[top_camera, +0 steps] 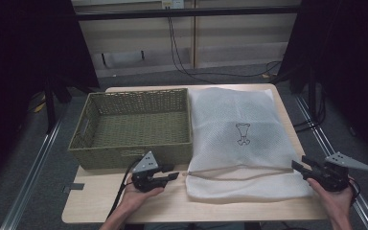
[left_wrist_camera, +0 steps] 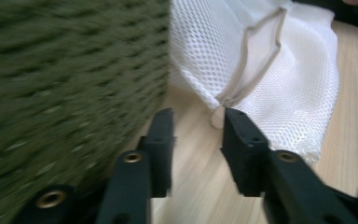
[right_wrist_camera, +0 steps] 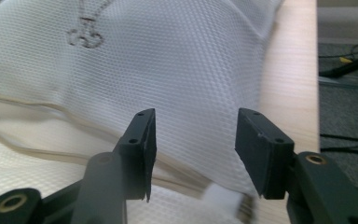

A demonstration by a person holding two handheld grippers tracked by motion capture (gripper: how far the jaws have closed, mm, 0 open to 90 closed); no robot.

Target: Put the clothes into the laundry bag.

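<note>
A white mesh bag (top_camera: pixel 237 139) with a small dark logo (top_camera: pixel 242 133) lies flat on the right half of the wooden table (top_camera: pixel 124 206). Its beige-edged opening (top_camera: pixel 239 171) runs across the near end. My left gripper (top_camera: pixel 173 172) is open just left of the bag's near left corner, in front of the basket; in the left gripper view (left_wrist_camera: pixel 198 133) its jaws frame the bag's corner tab (left_wrist_camera: pixel 218 115). My right gripper (top_camera: pixel 298 163) is open at the bag's near right edge; in the right gripper view (right_wrist_camera: pixel 196 137) its jaws hover over the mesh (right_wrist_camera: pixel 182 60), holding nothing.
An empty green woven basket (top_camera: pixel 134 125) stands on the table's left half, touching the bag's left side; its wall (left_wrist_camera: pixel 65 84) is close beside my left gripper. The table's right edge (right_wrist_camera: pixel 303 70) drops to a floor with cables (top_camera: pixel 187 67) and rails.
</note>
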